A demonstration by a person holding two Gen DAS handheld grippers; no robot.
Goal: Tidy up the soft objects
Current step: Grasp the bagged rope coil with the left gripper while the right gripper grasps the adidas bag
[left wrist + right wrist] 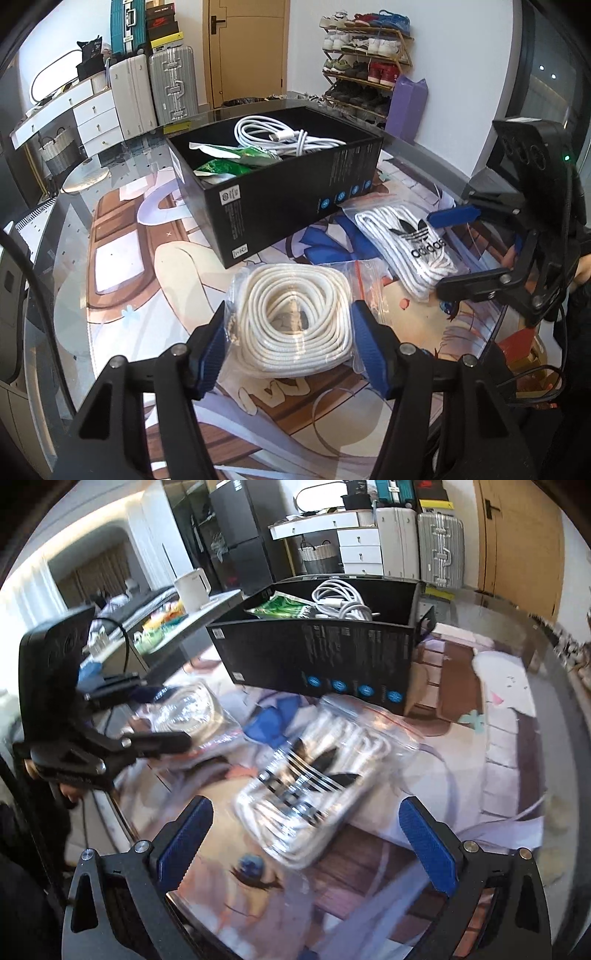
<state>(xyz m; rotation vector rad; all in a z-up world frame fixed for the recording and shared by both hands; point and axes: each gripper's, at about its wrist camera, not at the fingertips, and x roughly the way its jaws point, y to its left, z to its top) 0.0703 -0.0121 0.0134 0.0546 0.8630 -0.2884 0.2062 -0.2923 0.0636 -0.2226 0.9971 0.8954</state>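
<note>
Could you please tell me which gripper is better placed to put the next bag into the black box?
Left, probably. The left gripper is already closed on the bagged white rope coil, facing the black box. The right gripper is open, with the adidas bag ungrasped.

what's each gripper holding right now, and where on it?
Left gripper: shut on the bagged coil of white rope, pads pressing its two opposite sides. Right gripper: open, holding nothing; the bag of white laces lies between its fingers, untouched.
</note>
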